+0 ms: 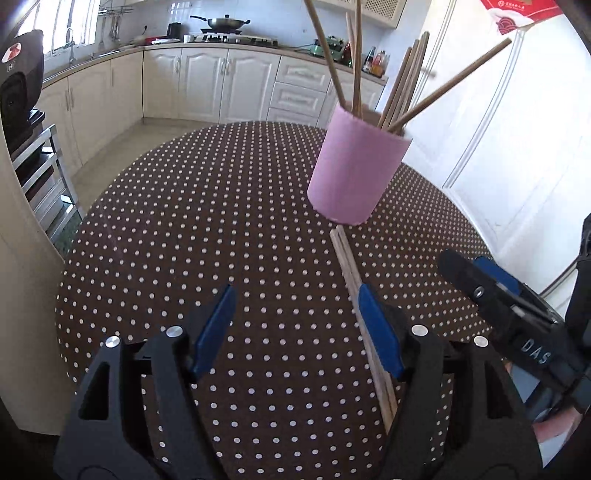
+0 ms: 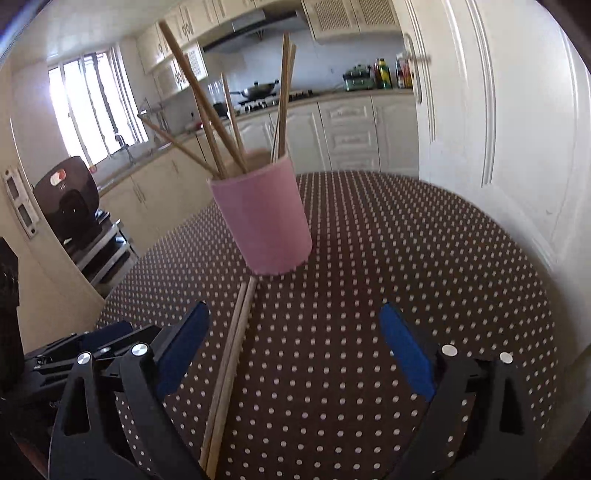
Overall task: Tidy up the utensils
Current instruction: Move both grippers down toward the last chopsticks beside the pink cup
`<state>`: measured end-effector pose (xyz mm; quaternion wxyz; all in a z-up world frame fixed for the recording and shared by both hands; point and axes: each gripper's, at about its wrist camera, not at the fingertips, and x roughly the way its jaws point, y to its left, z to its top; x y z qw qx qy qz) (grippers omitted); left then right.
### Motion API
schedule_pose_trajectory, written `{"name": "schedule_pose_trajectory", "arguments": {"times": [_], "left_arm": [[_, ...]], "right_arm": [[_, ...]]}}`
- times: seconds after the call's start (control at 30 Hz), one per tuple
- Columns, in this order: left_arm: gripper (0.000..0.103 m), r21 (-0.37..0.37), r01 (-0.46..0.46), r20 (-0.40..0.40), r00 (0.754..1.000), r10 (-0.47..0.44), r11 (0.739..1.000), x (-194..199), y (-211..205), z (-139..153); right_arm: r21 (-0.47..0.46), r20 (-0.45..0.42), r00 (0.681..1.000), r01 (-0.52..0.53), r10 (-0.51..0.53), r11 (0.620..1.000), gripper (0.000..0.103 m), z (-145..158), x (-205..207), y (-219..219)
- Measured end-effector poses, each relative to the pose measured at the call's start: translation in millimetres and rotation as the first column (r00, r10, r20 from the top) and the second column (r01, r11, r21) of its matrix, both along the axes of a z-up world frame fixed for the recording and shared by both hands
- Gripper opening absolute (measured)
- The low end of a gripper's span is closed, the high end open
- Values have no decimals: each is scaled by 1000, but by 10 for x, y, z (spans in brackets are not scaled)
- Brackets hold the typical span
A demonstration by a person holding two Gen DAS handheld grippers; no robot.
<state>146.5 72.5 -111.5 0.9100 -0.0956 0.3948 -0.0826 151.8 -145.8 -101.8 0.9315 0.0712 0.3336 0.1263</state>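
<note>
A pink cup (image 1: 354, 173) stands on the brown polka-dot table (image 1: 207, 229) and holds several wooden chopsticks (image 1: 402, 88). It also shows in the right wrist view (image 2: 262, 221) with its chopsticks (image 2: 207, 110). A pair of wooden chopsticks (image 1: 351, 273) lies flat on the table, one end at the cup's base; it shows in the right wrist view (image 2: 231, 365) too. My left gripper (image 1: 295, 295) is open and empty, its right finger over the lying pair. My right gripper (image 2: 295, 317) is open and empty, the pair near its left finger. The right gripper shows in the left wrist view (image 1: 491, 291).
White kitchen cabinets (image 1: 207, 85) and a stove with a wok (image 1: 225, 24) stand beyond the table. A white door (image 2: 498, 110) is on the right. A black appliance on a metal rack (image 2: 70, 206) stands at the left.
</note>
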Motion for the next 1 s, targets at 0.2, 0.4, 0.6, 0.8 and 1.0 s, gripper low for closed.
{"name": "schedule_pose_trajectory", "arguments": {"times": [0.2,0.4,0.6,0.8,1.0], "left_arm": [[70,49,-23,-37,999,25,999,30,-18,-93],[71,74,-38,-61,997,43,997,27,14,-144],[73,98,-47,-78,995,54,994,3,42,-161],[75,110,-68,-86,993,78,992,33,77,-191],[76,135,-88,-87,991,101,987,60,128,-215]], "right_arm": [[-46,-63,998,-3,0,999,90,-105,27,80],[-62,-113,994,-18,11,998,90,-170,39,132],[-121,-168,986,-24,4,992,90,-254,68,212],[-171,-190,982,-34,1,985,90,-294,73,287],[-214,-196,981,-37,-5,976,90,-306,103,426]]}}
